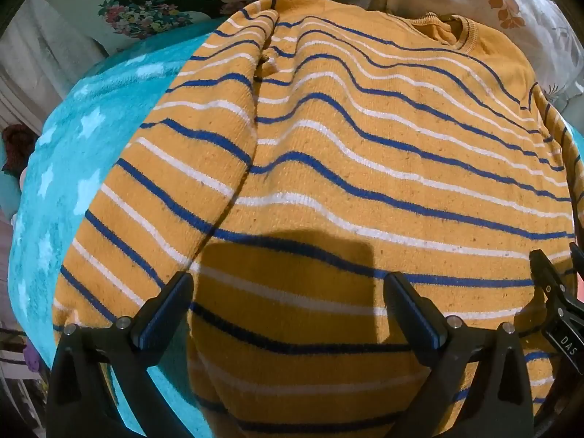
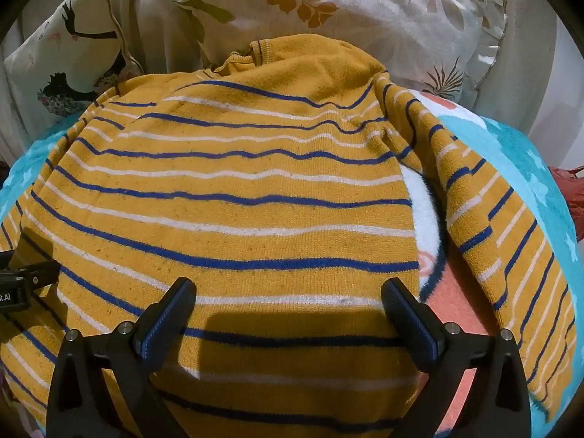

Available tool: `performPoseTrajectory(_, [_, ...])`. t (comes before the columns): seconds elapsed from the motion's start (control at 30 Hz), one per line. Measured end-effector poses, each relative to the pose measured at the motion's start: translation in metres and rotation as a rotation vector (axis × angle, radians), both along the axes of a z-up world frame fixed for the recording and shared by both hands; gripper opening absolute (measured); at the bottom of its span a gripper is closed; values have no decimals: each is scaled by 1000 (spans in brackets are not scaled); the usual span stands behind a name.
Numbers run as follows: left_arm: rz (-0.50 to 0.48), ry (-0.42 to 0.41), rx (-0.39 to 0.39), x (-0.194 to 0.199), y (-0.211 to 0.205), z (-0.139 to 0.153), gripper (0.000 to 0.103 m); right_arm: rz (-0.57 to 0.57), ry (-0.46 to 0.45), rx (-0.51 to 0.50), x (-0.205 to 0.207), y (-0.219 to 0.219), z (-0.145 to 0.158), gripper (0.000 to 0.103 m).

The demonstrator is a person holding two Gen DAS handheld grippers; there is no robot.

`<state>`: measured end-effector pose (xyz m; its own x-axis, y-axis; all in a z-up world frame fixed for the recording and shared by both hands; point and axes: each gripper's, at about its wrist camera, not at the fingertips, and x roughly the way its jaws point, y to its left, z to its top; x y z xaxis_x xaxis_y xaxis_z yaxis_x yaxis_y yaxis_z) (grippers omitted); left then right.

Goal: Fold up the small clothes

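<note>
Right gripper (image 1: 560,303) – "DAS" legible – over striped sweater (image 1: 365,146)

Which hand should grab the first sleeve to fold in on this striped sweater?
Probably the right. The right hand-held gripper is open near the right sleeve, which lies apart from the sweater body. The left sleeve lies farther from the left hand-held gripper.

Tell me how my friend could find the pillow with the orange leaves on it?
Start at the big yellow sweater with blue and white stripes, spread flat on the turquoise star blanket. Follow it up to its neck hole; the leaf pillow sits right behind. It is white with a frilly edge, unlike the cushion on the left, which has a dark figure and flowers.
</note>
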<state>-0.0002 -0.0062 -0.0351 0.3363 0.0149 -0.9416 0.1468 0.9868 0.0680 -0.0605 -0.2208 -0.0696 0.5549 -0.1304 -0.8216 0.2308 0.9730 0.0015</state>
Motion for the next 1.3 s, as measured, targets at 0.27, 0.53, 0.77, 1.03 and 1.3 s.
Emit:
performPoseTrajectory(0.27, [4,-6,-1,6,-2,-7,103,0,0,0,0,0,1,103])
performPoseTrajectory(0.53, [-1,-11,-2,7,-1,-12,103,1,0,0,0,-1,1,103])
performPoseTrajectory(0.77, [3,-11,-13,7,3,-17,103,1,0,1,-1,-1,2,103])
performPoseTrajectory(1.03, [6,-23,-19,7,2,-18,103,2,-1,2,-1,-1,2,103])
performPoseTrajectory(1.3, [9,-25,-19,5,4,-20,103,4,-5,9,-4,-3,2,103])
